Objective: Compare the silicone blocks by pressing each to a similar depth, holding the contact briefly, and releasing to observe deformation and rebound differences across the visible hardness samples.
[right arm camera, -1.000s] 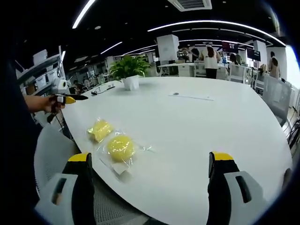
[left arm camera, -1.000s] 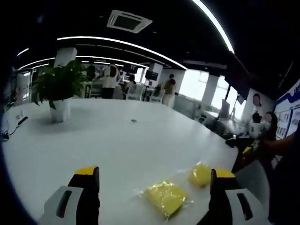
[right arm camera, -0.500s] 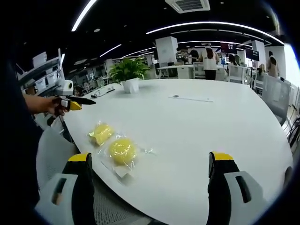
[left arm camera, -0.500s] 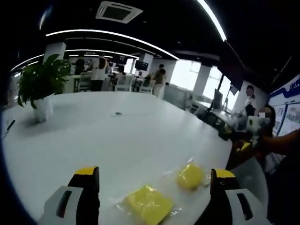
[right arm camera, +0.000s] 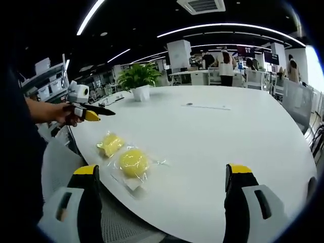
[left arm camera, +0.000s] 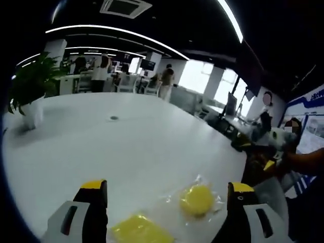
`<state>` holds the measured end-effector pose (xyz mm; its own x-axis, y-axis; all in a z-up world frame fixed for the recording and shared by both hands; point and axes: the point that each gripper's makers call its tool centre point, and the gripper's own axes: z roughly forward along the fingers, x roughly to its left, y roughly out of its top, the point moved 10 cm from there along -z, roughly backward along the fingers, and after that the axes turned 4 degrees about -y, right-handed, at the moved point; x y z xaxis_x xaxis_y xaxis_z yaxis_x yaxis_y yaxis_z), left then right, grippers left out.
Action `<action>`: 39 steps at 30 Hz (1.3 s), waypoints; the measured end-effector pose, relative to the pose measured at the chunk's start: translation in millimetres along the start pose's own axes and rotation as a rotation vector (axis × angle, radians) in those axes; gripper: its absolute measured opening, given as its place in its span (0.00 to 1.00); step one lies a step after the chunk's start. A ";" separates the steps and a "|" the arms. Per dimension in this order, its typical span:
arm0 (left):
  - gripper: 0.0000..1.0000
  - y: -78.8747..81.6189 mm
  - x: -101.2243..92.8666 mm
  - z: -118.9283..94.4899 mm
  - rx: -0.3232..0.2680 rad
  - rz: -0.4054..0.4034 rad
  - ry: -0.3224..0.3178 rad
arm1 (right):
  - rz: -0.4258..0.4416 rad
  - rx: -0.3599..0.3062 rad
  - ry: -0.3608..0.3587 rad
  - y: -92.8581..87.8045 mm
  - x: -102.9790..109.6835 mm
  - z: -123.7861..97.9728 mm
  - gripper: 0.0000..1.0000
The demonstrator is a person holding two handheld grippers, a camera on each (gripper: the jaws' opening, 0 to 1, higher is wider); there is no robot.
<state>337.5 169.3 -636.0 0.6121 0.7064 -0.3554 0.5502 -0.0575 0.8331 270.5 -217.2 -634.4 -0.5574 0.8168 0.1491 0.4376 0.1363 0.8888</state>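
Two yellow silicone blocks in clear wrappers lie near the edge of a white table [right arm camera: 212,131]. In the right gripper view the rounder block [right arm camera: 133,162] is nearer me and the second block [right arm camera: 111,144] lies just beyond it. In the left gripper view the round block [left arm camera: 197,199] sits between the jaws and the squarer block [left arm camera: 140,230] is at the bottom edge. My left gripper [left arm camera: 167,186] is open and above the table [left arm camera: 126,147], held off the blocks. My right gripper [right arm camera: 162,169] is open too, with nothing between its jaws. A hand holds the left gripper [right arm camera: 90,112] above the table's edge, beyond the blocks.
A potted plant [right arm camera: 139,76] stands at the table's far side, also the plant [left arm camera: 30,86] at the left. A light chair back [right arm camera: 55,159] is beside the table edge. The right gripper [left arm camera: 266,152] and a person's arm [left arm camera: 304,157] show at the right. People stand in the background.
The left gripper has moved in over the table edge toward the blocks; its view has shifted, so the blocks now sit lower. The right gripper has barely moved.
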 end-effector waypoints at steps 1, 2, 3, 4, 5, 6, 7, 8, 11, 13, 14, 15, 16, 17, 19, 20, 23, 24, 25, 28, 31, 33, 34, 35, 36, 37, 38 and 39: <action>1.00 -0.5 -0.5 3.4 0.004 -0.003 -0.003 | 0.003 -0.001 -0.002 0.0 -0.3 -0.3 0.97; 1.00 -1.1 -0.6 5.5 0.007 -0.008 -0.006 | 0.005 -0.001 -0.002 -0.2 -0.7 -0.4 0.97; 1.00 -2.8 0.3 8.5 0.015 -0.024 -0.007 | 0.006 -0.001 -0.003 -0.2 -0.8 -0.4 0.97; 1.00 -3.7 1.0 10.5 0.018 -0.036 -0.008 | 0.007 -0.002 -0.004 -0.4 -1.6 -0.3 0.97; 1.00 -4.8 1.3 13.2 0.022 -0.056 -0.013 | 0.011 -0.006 -0.005 -0.4 -1.9 -0.4 0.97; 1.00 -5.0 1.5 15.0 0.020 -0.072 -0.012 | 0.015 -0.010 -0.007 -0.1 -1.7 -0.7 0.97; 1.00 -5.1 1.9 16.7 0.018 -0.082 -0.013 | 0.024 -0.015 -0.010 -0.2 -1.5 -0.8 0.97; 1.00 -5.6 1.4 19.1 0.022 -0.108 -0.025 | 0.028 -0.015 -0.011 -0.5 -1.4 -0.9 0.97; 1.00 -6.3 2.3 25.5 0.017 -0.168 -0.040 | 0.033 -0.013 -0.009 -1.8 -0.8 -0.5 0.97; 0.99 -8.0 3.3 30.1 0.017 -0.211 -0.041 | 0.030 -0.010 -0.006 -1.8 -0.1 -0.4 0.97; 0.98 -9.8 2.8 32.1 0.028 -0.246 -0.054 | 0.031 -0.009 -0.006 -2.6 -1.1 -0.4 0.97; 0.95 -10.4 3.1 33.6 0.024 -0.251 -0.060 | 0.034 -0.010 -0.008 -3.1 -1.9 -0.6 0.97; 0.94 -11.8 3.6 34.6 0.023 -0.259 -0.058 | 0.041 -0.013 -0.010 -3.1 -2.4 -1.0 0.97; 0.92 -13.1 3.8 35.6 0.026 -0.266 -0.063 | 0.047 -0.017 -0.009 -3.0 -2.5 -1.3 0.97; 0.92 -17.3 3.6 40.8 0.044 -0.289 -0.069 | 0.046 -0.016 -0.010 -2.8 -2.0 -1.9 0.97; 0.92 -20.2 2.6 44.5 0.068 -0.317 -0.079 | 0.046 -0.016 -0.011 -3.0 -1.7 -2.3 0.97; 0.91 -22.8 1.3 53.8 0.082 -0.391 -0.089 | 0.053 -0.016 -0.013 -4.2 -1.7 -2.5 0.97; 0.90 -23.2 1.7 56.4 0.085 -0.406 -0.088 | 0.054 -0.016 -0.012 -4.4 -1.5 -2.4 0.97; 0.89 -23.8 3.2 60.1 0.089 -0.422 -0.084 | 0.055 -0.015 -0.011 -4.7 -1.0 -2.3 0.97; 0.82 -25.5 5.5 66.9 0.086 -0.457 -0.072 | 0.055 -0.013 -0.007 -5.8 -0.2 -3.2 0.97; 0.79 -30.2 7.9 70.3 0.083 -0.538 -0.058 | 0.065 -0.018 -0.017 -7.9 -2.1 -6.7 0.97; 0.79 -32.2 10.0 71.9 0.086 -0.542 -0.062 | 0.068 -0.020 -0.021 -9.2 -2.5 -9.1 0.97; 0.79 -33.2 9.9 73.2 0.089 -0.542 -0.057 | 0.069 -0.017 -0.024 -10.4 -3.1 -10.5 0.97; 0.78 -34.3 10.2 74.2 0.094 -0.549 -0.053 | 0.070 -0.016 -0.026 -11.2 -3.6 -11.6 0.97; 0.78 -35.7 8.7 76.1 0.110 -0.571 -0.059 | 0.074 -0.016 -0.030 -12.5 -4.4 -13.1 0.97; 0.78 -35.6 6.6 77.5 0.116 -0.574 -0.067 | 0.077 -0.015 -0.033 -13.0 -4.8 -13.6 0.97; 0.78 -35.2 4.3 79.3 0.117 -0.574 -0.069 | 0.077 -0.016 -0.035 -13.6 -5.2 -14.3 0.97; 0.76 -35.0 3.1 80.8 0.123 -0.579 -0.071 | 0.076 -0.016 -0.036 -14.0 -5.2 -14.5 0.97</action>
<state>366.0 116.5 -700.5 0.2268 0.5984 -0.7684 0.8650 0.2388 0.4413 257.1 -231.6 -641.3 -0.4973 0.8439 0.2013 0.4663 0.0643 0.8823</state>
